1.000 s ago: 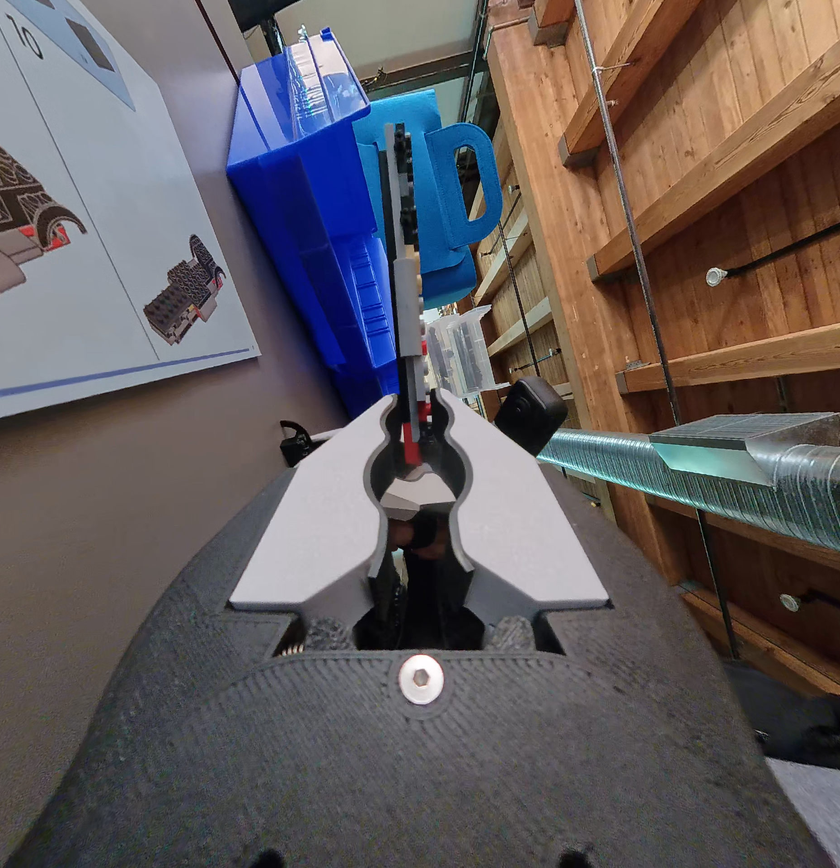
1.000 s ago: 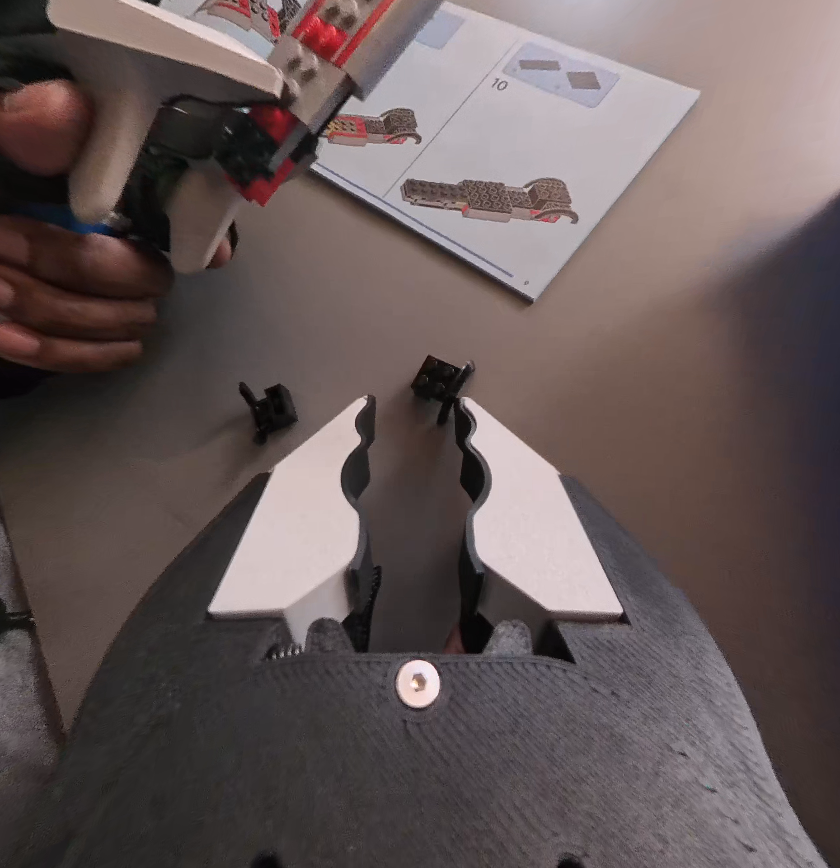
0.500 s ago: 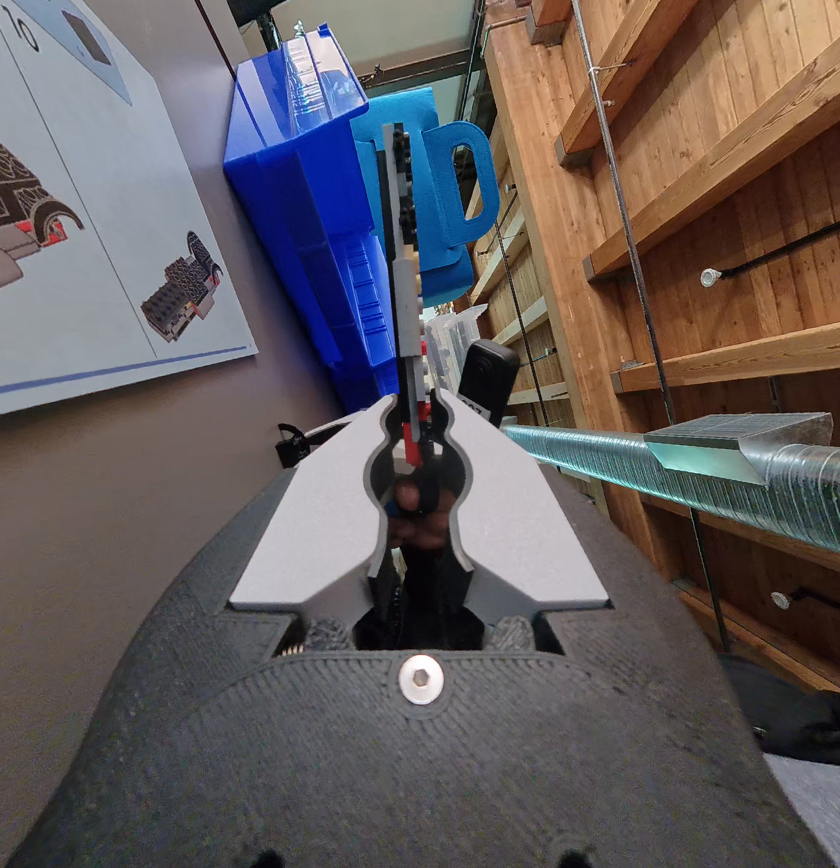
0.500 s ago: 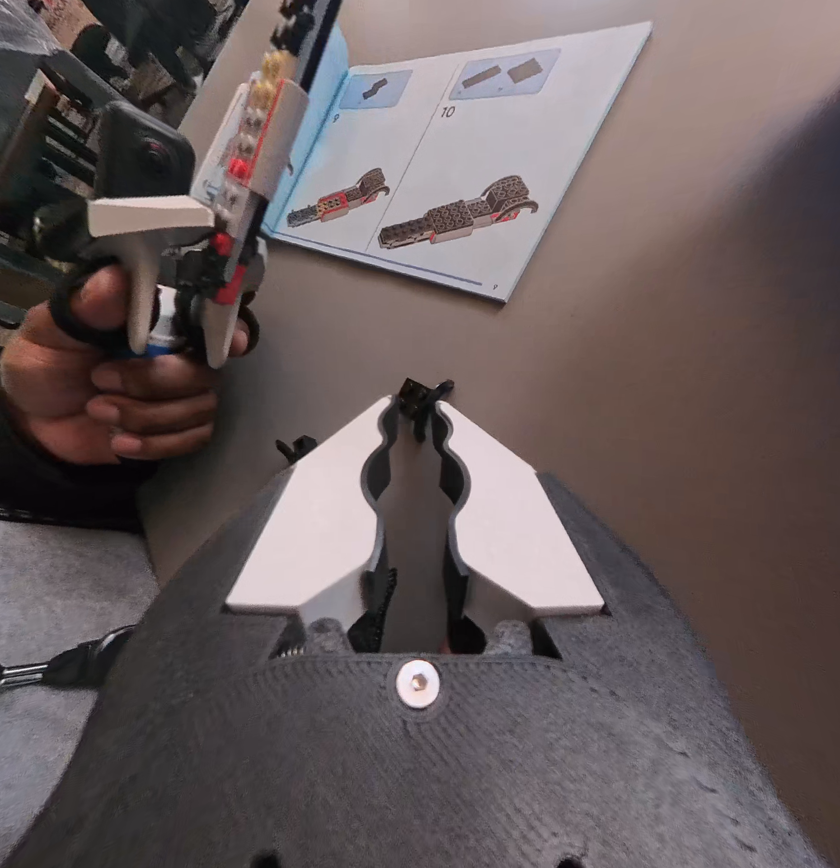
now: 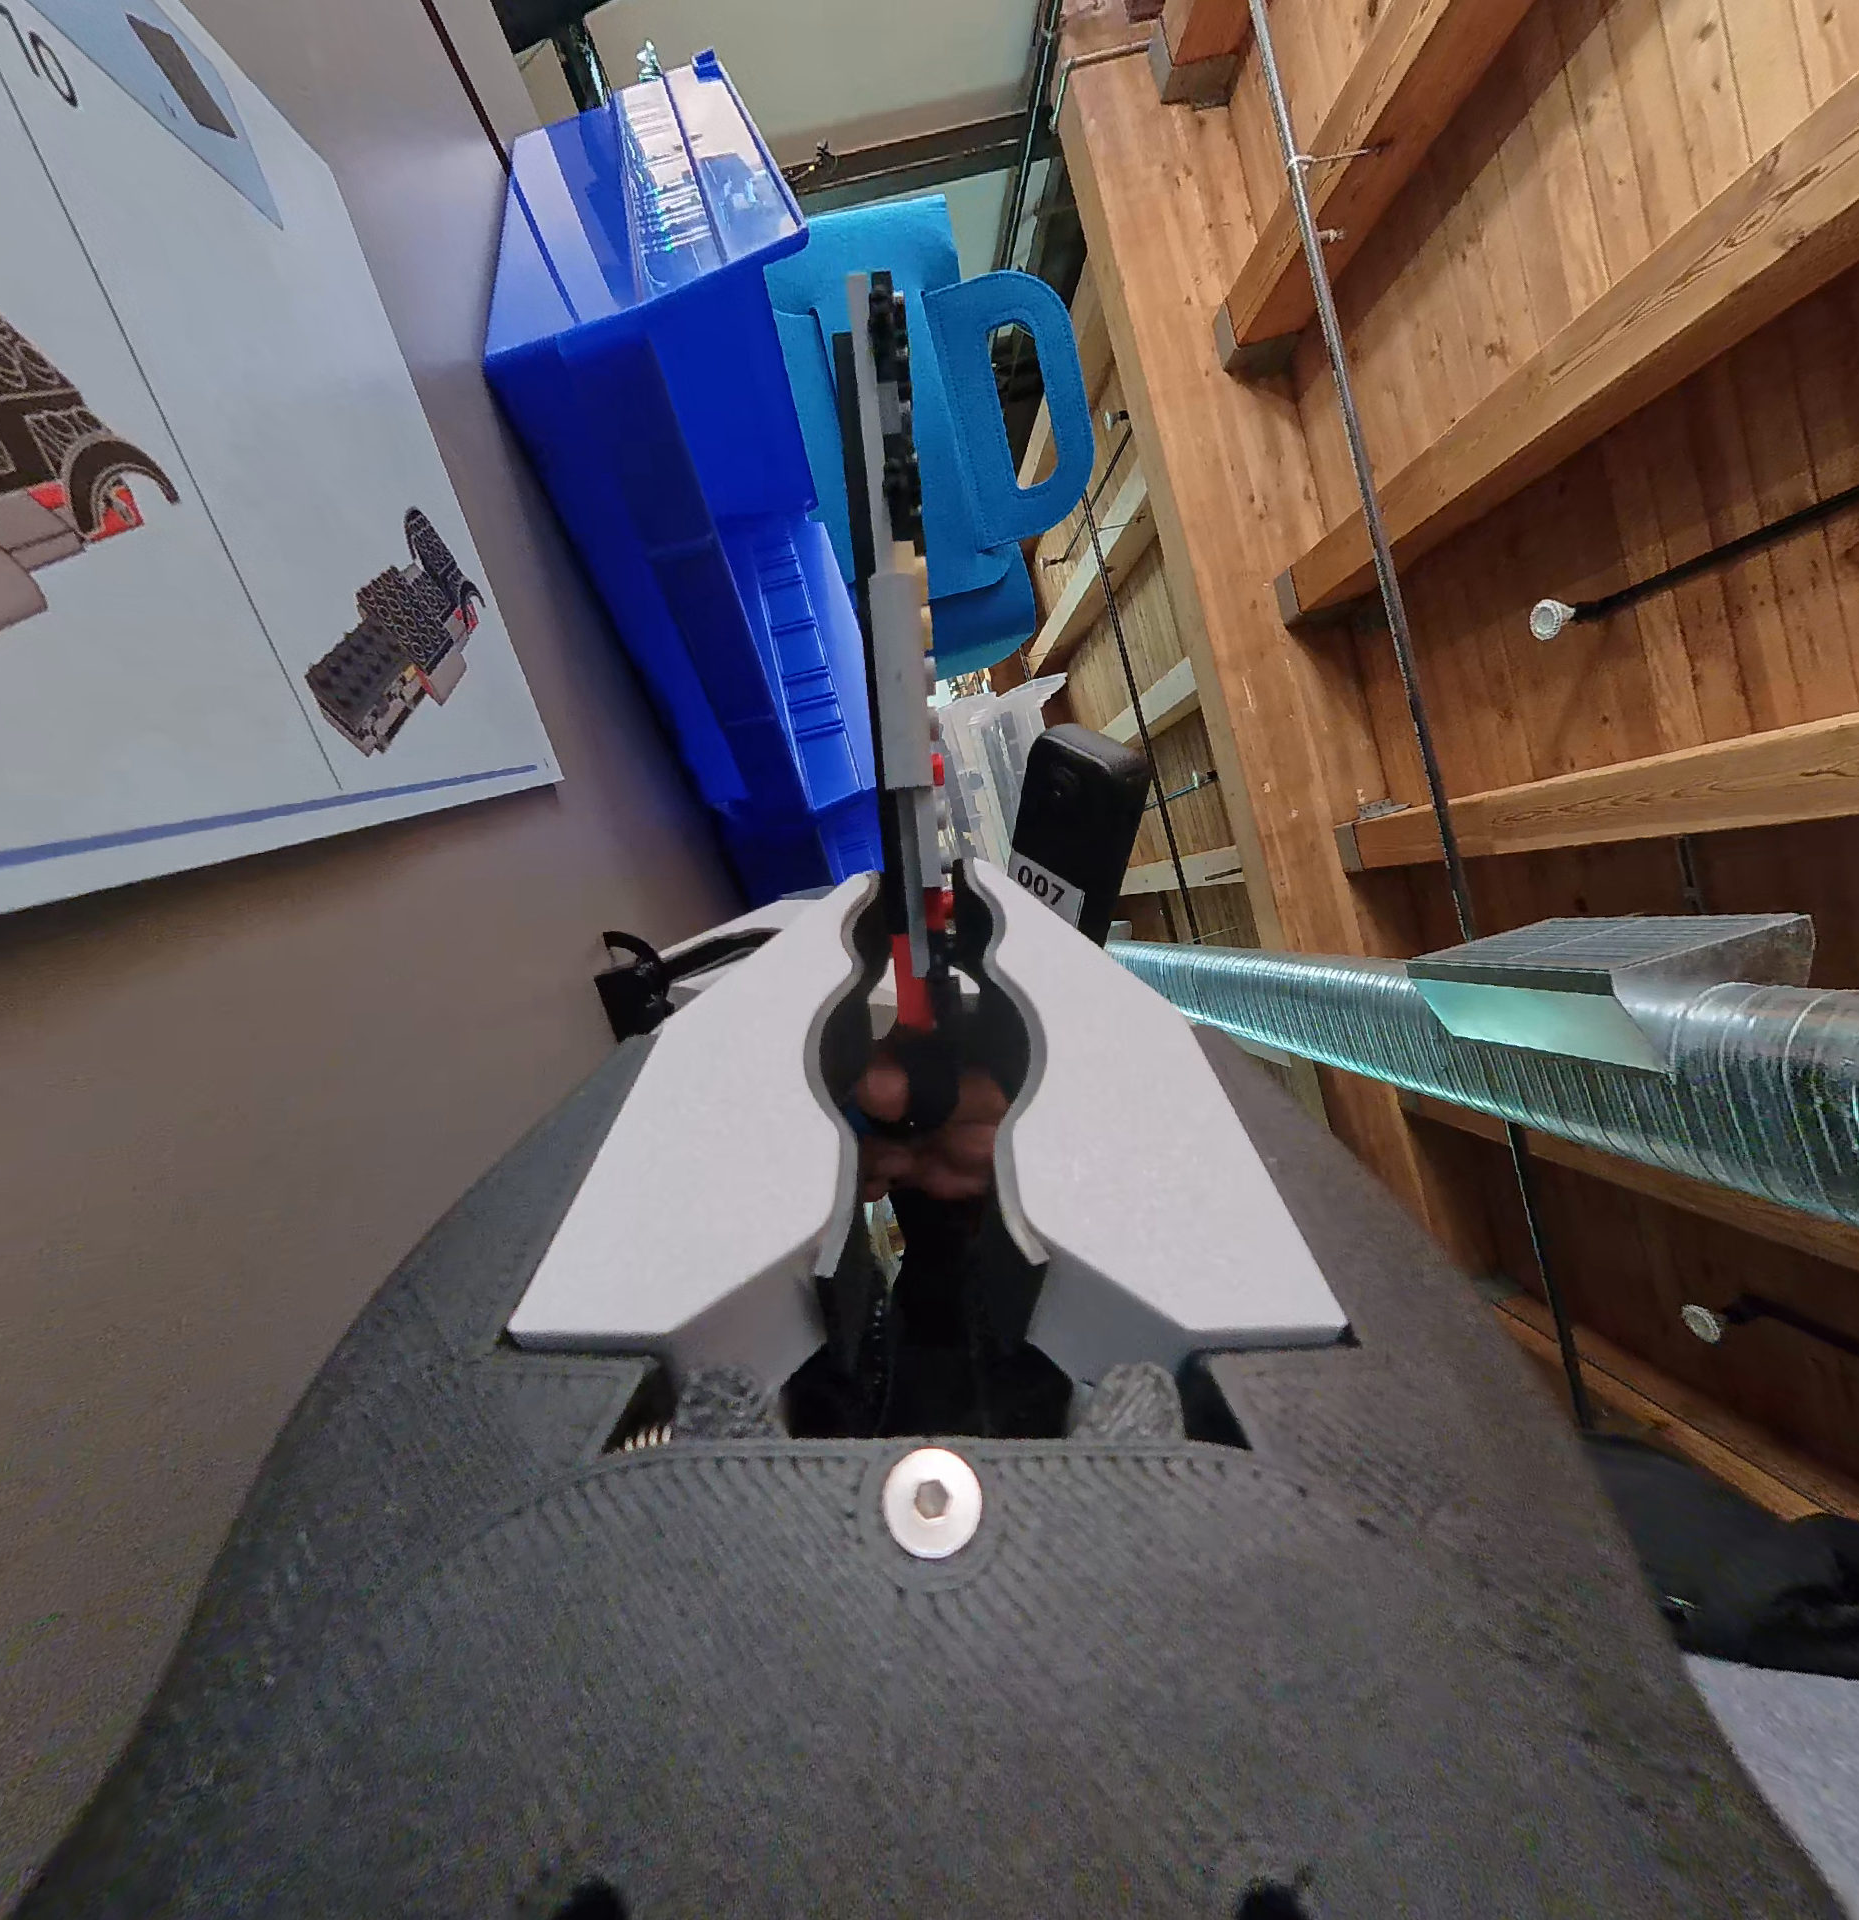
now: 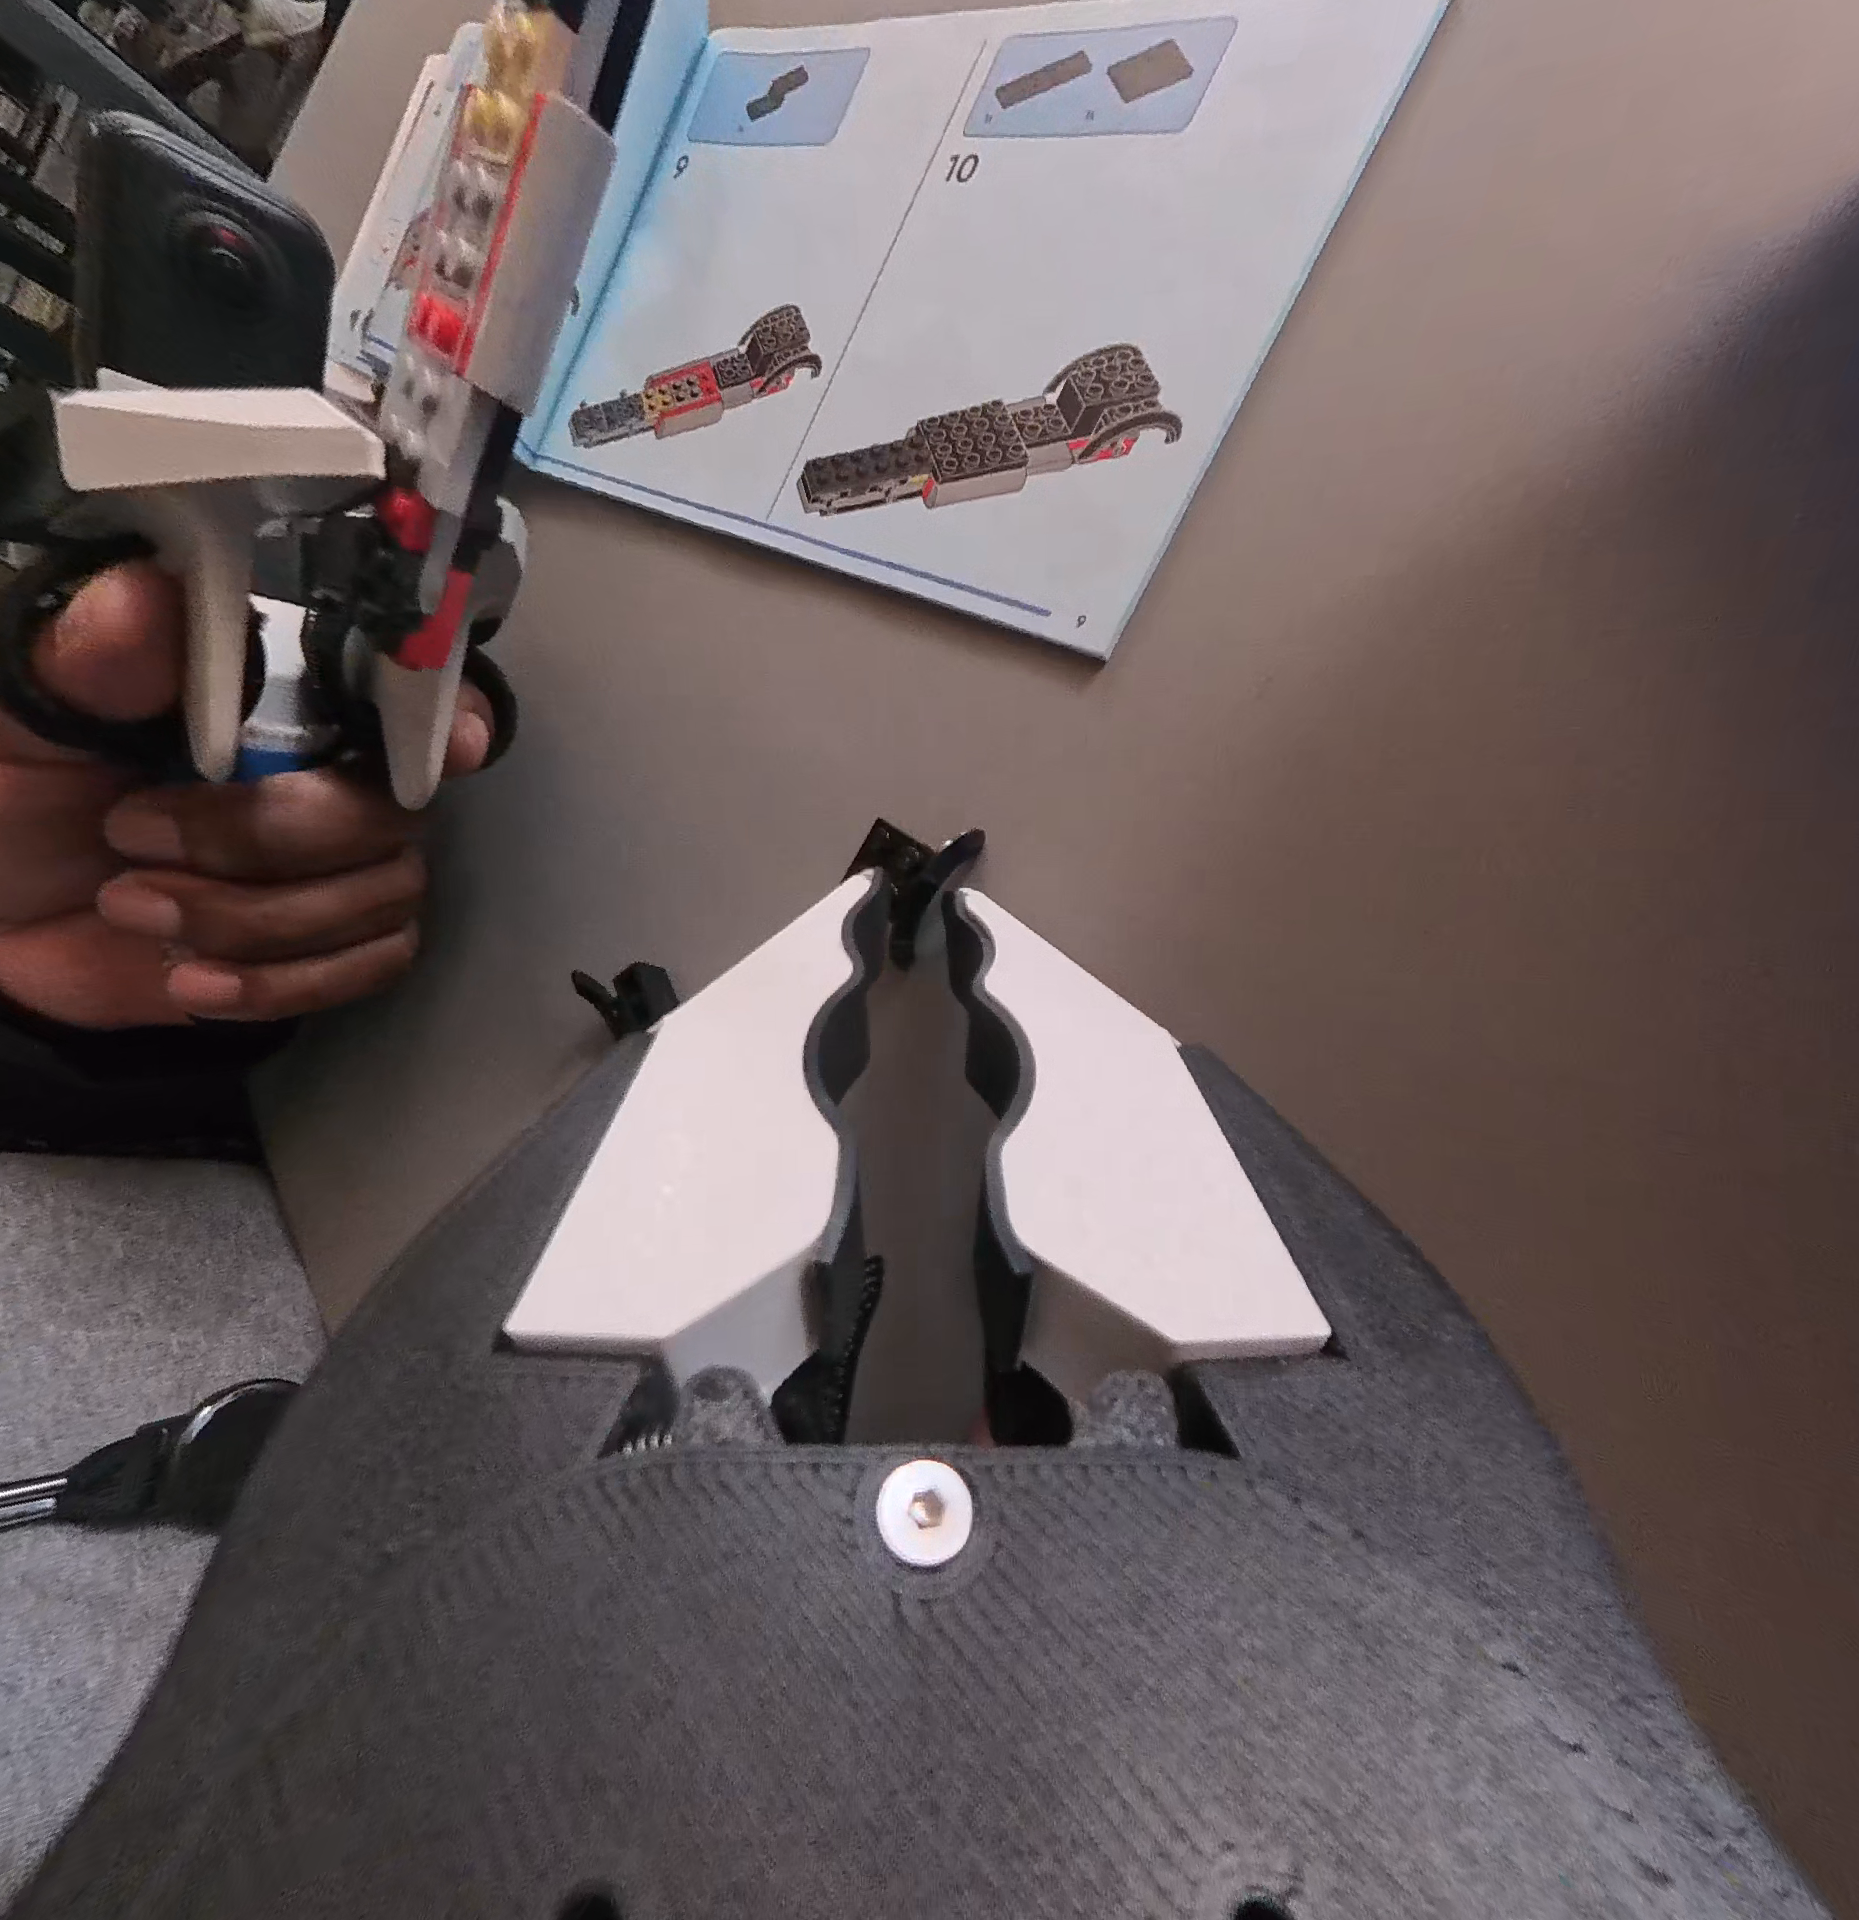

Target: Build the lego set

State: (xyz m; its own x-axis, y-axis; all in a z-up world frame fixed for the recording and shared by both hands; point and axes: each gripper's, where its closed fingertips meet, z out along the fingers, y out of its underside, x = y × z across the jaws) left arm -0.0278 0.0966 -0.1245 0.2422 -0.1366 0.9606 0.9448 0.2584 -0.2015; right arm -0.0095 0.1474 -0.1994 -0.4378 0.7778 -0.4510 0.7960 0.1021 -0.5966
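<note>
My left gripper (image 5: 917,896) is shut on the bottom end of a long grey, black and red lego assembly (image 5: 897,665), which I see edge-on pointing away. In the right wrist view the left gripper (image 6: 312,623), held by a hand (image 6: 229,883), holds the assembly (image 6: 478,312) upright at the left. My right gripper (image 6: 917,894) is shut on a small black clip piece (image 6: 909,857) at its tips, close over the brown table (image 6: 1424,831). A second small black piece (image 6: 629,992) lies on the table left of my right fingers.
The open instruction booklet (image 6: 1008,312) lies on the table beyond both grippers; it also shows in the left wrist view (image 5: 177,520). Blue bins (image 5: 676,468) and a blue felt bag (image 5: 1008,416) stand behind. A wooden wall (image 5: 1527,416), a metal duct (image 5: 1527,1049) and a grey cloth (image 6: 125,1299) border the area. My hands' fingertips stand some 9 centimetres from each other.
My right gripper has closed on the small black clip piece and tilted. The left gripper with the assembly has shifted lower and turned upright in the right wrist view.
</note>
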